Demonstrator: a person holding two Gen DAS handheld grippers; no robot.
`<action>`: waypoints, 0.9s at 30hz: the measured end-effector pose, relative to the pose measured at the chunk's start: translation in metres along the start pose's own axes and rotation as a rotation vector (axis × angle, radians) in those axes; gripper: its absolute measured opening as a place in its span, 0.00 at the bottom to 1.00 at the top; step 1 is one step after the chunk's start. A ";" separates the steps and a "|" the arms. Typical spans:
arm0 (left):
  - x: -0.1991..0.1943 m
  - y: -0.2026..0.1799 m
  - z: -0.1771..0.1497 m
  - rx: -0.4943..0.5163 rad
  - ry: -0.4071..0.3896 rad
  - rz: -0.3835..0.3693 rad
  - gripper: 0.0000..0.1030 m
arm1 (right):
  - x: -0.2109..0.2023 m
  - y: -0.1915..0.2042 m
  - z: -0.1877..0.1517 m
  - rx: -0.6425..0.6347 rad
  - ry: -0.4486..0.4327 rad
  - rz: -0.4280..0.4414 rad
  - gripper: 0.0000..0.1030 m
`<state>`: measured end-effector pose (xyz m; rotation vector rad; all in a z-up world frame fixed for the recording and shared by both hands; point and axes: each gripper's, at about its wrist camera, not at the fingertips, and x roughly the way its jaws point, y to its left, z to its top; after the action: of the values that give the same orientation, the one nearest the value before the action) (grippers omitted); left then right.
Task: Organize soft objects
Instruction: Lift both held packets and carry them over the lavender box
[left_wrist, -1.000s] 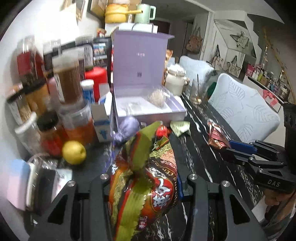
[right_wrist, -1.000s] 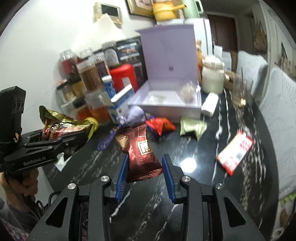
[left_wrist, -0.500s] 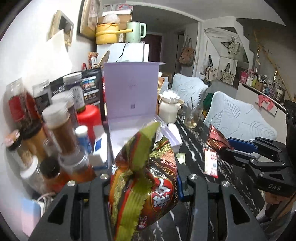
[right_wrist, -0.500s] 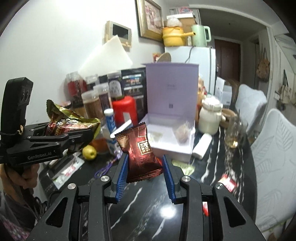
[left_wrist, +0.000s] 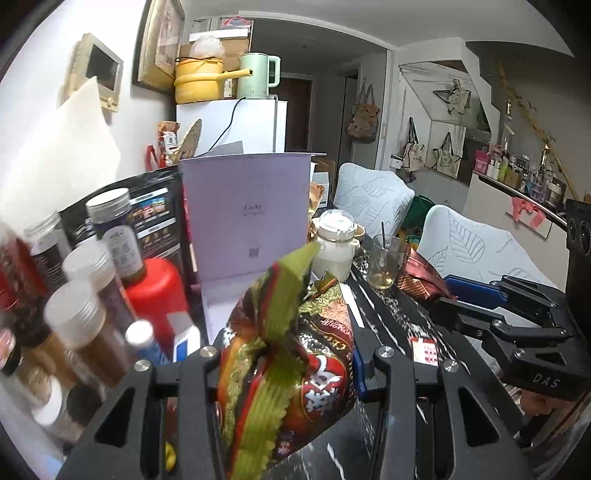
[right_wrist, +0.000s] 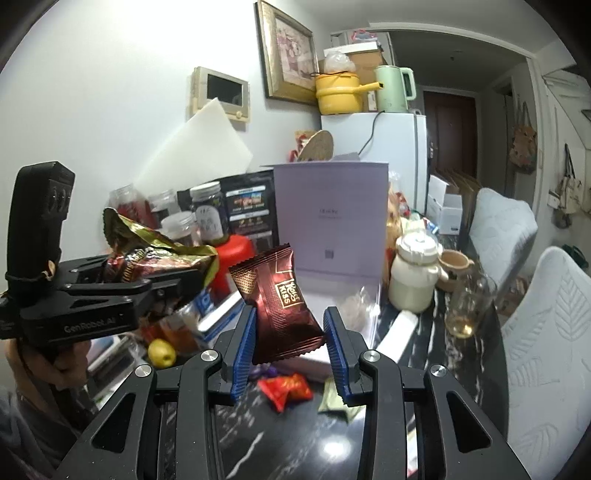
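A green packet (left_wrist: 284, 369) is pinched by the left gripper (left_wrist: 286, 363), a brown one (right_wrist: 282, 306) by the right gripper (right_wrist: 291, 332) (both before the lilac box (right_wrist: 332, 218), presumably their destination).

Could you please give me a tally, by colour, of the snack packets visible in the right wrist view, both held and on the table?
Dark brown-red, held in the right tool: 1, the brown packet
Gold and brown, held in the left tool: 1, the gold packet
Red, on the table: 1, the red packet
Pale green, on the table: 1, the green packet
Total: 4
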<state>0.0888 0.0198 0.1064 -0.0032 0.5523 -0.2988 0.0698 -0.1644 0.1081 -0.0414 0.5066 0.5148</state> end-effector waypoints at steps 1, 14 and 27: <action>0.004 0.001 0.002 0.000 0.001 -0.001 0.42 | 0.004 -0.003 0.004 -0.004 -0.001 -0.002 0.35; 0.079 0.030 0.041 -0.031 -0.015 0.021 0.42 | 0.076 -0.035 0.035 0.003 0.028 -0.018 0.35; 0.138 0.053 0.065 -0.067 -0.032 0.099 0.42 | 0.139 -0.057 0.064 0.017 0.005 0.014 0.35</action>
<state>0.2488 0.0273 0.0862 -0.0455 0.5287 -0.1833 0.2306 -0.1393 0.0934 -0.0226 0.5170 0.5238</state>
